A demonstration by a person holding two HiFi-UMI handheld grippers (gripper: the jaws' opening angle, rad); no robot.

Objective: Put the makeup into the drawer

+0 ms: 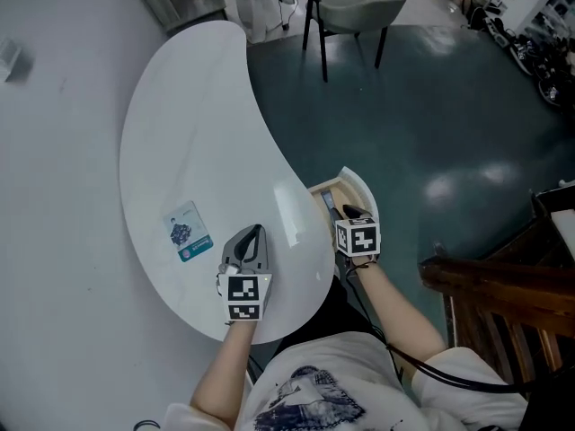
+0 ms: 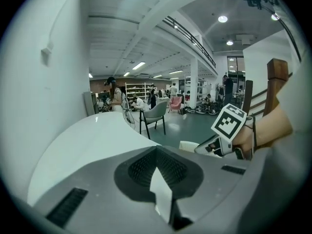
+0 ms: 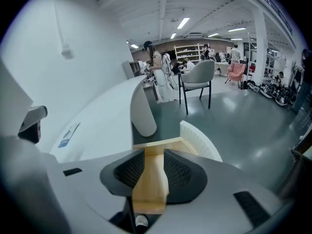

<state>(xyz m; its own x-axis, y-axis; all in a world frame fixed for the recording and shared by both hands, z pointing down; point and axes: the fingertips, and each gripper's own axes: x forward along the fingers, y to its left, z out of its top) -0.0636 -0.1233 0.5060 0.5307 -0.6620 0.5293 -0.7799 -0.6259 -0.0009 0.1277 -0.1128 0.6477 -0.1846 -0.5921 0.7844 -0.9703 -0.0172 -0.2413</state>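
Observation:
The drawer [image 1: 361,188] stands pulled out from the right edge of the white curved table [image 1: 189,115], with a wooden inside and a rounded white front [image 3: 200,141]. My right gripper [image 1: 349,212] hangs over it, open; between its jaws [image 3: 150,165] only the drawer's wooden floor shows. A small round-topped item [image 3: 141,222] lies low in that gap; I cannot tell what it is. My left gripper [image 1: 254,233] is above the table's near end, shut and empty, its tips touching [image 2: 157,153]. From the left gripper view the right gripper's marker cube [image 2: 229,122] sits off to the right.
A blue-and-white card [image 1: 188,232] lies flat on the table left of the left gripper, also seen as a blue-and-white card [image 3: 67,134]. A grey chair [image 1: 355,12] stands beyond the table's far end. Dark wooden furniture [image 1: 503,294] is at the right, with dark green floor between.

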